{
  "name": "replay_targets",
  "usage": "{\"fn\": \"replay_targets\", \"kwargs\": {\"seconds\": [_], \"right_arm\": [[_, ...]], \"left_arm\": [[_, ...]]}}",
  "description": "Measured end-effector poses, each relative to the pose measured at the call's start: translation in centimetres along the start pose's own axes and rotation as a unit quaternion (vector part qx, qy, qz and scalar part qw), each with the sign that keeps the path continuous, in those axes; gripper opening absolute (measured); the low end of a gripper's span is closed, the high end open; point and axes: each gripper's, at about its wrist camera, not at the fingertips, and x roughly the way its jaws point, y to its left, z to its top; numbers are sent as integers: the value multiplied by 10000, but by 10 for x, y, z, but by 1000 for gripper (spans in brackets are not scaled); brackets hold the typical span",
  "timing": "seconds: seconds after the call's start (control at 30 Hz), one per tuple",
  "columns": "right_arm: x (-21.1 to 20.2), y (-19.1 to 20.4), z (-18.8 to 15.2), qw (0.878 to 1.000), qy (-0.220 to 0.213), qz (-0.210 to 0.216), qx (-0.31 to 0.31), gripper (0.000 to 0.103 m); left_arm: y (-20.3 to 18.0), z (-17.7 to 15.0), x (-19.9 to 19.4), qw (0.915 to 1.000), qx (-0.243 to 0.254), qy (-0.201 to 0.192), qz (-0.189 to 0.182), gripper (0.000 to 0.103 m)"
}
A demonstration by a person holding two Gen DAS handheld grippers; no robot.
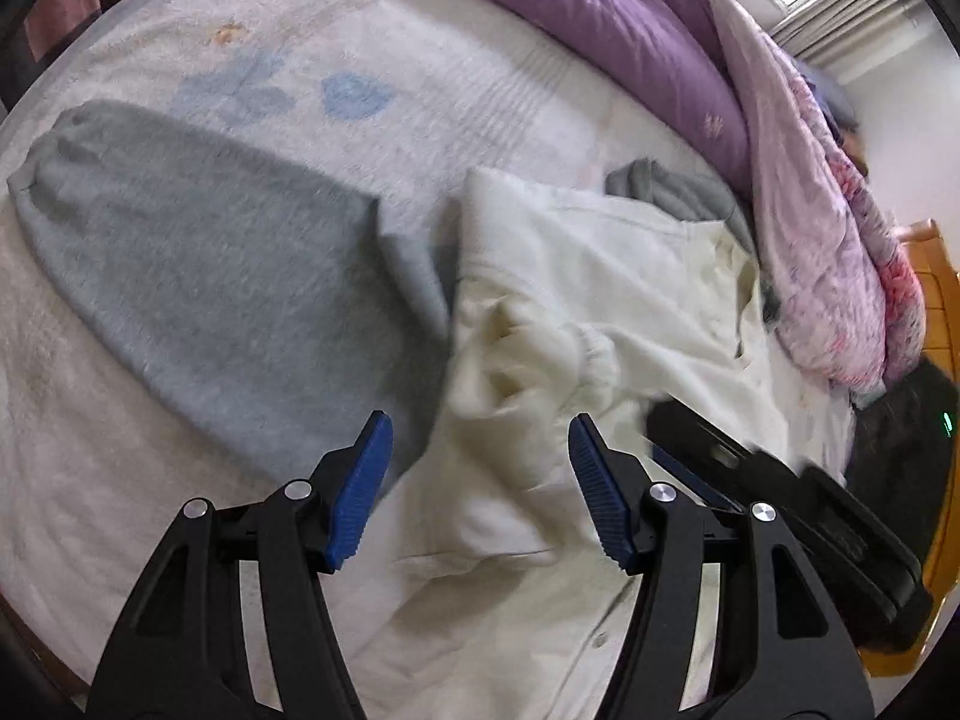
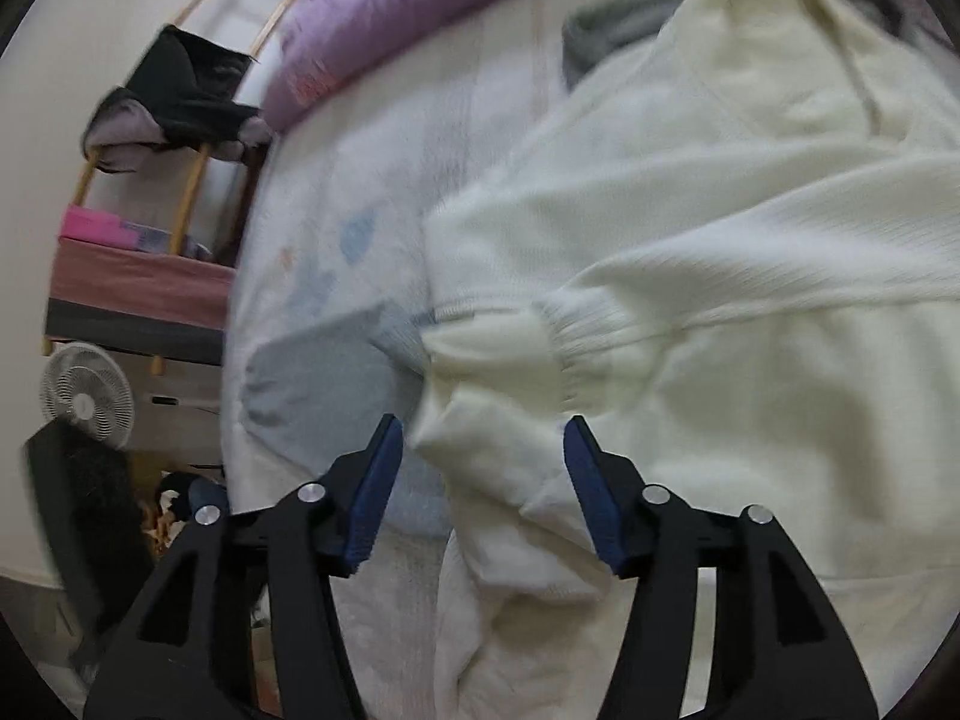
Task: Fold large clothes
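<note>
A cream sweatshirt (image 1: 600, 276) lies spread on the bed, a sleeve with a ribbed cuff (image 1: 594, 354) folded across its body. It fills the right wrist view (image 2: 720, 210) too, cuff (image 2: 570, 354) near the middle. A grey garment (image 1: 204, 276) lies flat to its left; its end shows in the right wrist view (image 2: 324, 390). My left gripper (image 1: 480, 480) is open and empty above the cream sweatshirt's lower edge. My right gripper (image 2: 480, 480) is open and empty over the cream fabric; its body (image 1: 780, 492) shows in the left wrist view.
A white bed cover with blue prints (image 1: 360, 60) lies under the clothes. A purple and pink quilt (image 1: 660, 30) is bunched along the far side. More grey cloth (image 1: 684, 192) lies behind the sweatshirt. Beside the bed are a fan (image 2: 87, 402), a rack with dark clothes (image 2: 180, 90) and a wooden frame (image 1: 942, 312).
</note>
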Motion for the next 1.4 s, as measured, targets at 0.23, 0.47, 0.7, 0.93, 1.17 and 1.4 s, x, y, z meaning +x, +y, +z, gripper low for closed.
{"fn": "replay_targets", "kwargs": {"seconds": [0.23,0.47,0.7,0.93,1.17,1.4], "right_arm": [[-80,-105,3,9906,-418,-1282,249,34],[-118,-226,-7,9642,-216,-2450,992,12],[-103,-289,-24,9652,262,-2049,1606,8],[-147,-275,20,9717,118,-1858,1452,50],[-157,-321,96,9601,63,-2232,1682,56],[-128,-355,132,9497,395,-1945,2423,57]], "left_arm": [[-62,2,33,9969,480,346,-520,62],[-56,-6,109,9937,374,1007,332,62],[-64,-5,119,9905,619,1139,468,63],[-68,43,70,9958,507,746,161,78],[-43,129,106,9925,295,919,745,79],[-35,166,164,9814,333,1502,1145,79]]}}
